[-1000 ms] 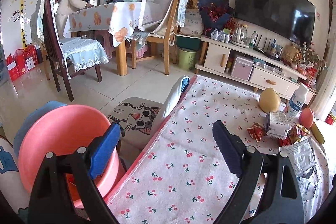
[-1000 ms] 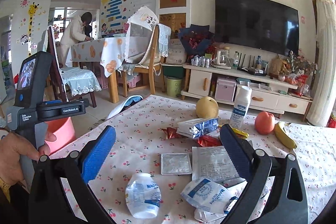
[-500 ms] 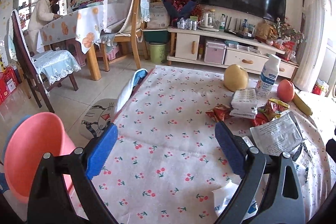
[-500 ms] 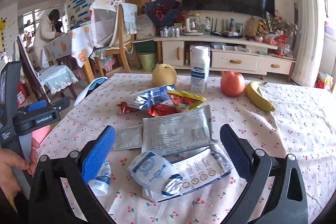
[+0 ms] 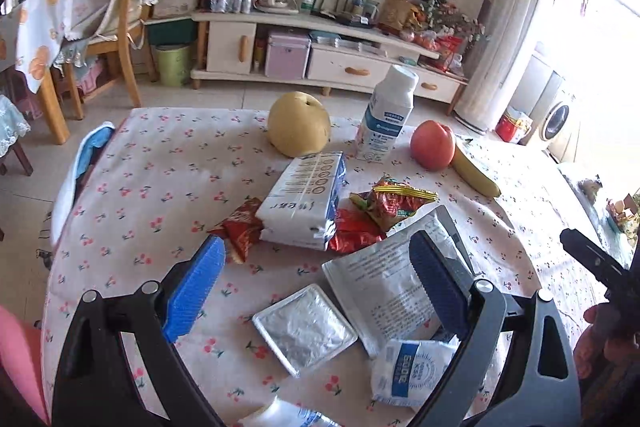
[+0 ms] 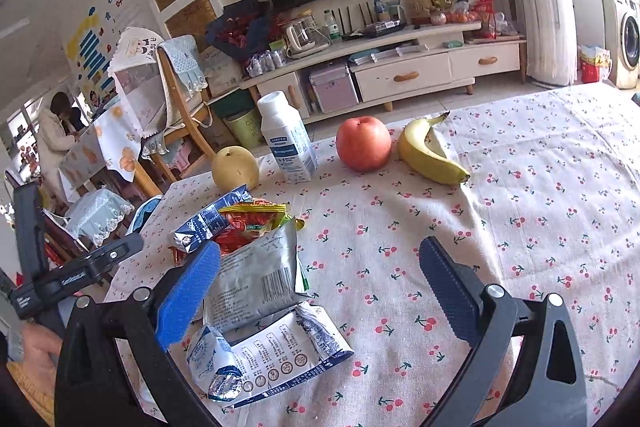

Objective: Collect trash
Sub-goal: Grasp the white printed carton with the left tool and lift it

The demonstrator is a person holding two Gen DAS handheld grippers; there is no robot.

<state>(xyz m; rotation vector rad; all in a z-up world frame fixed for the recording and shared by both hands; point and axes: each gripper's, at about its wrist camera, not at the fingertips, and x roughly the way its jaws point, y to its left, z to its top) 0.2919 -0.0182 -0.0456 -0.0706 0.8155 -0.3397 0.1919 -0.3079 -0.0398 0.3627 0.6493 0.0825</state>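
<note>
Left tongs (image 5: 316,279) hung released over the trash pile, blue ribbed pads wide apart, nothing between them. Square foil packet (image 5: 305,327) lay flat on the surface just below and between the pads; large grey printed pouch (image 5: 384,291) sat under the right pad, partly hidden by it. Blue-white crumpled wrapper (image 5: 412,371) lay near the lower right. Beyond the pads: white-blue tissue pack (image 5: 304,203), with red snack wrappers (image 5: 384,205) beside it.

Right tongs (image 6: 320,287) were also released and empty. The grey pouch (image 6: 256,279) lay touching the left pad's side, and a torn flat carton (image 6: 272,351) lay below it. The space between the pads was mostly bare cherry-print cloth (image 6: 520,187).

Versus half a second earlier, the left view had swung right: the pink bin dropped to a sliver at the left edge and the pile sat centred. The right view had moved right too, pushing the pile toward its left pad.

Pear (image 6: 235,167), white bottle (image 6: 286,137), apple (image 6: 363,143) and banana (image 6: 430,155) stood in a row at the far edge; smooth fruit, crinkled foil, soft woven cloth.
</note>
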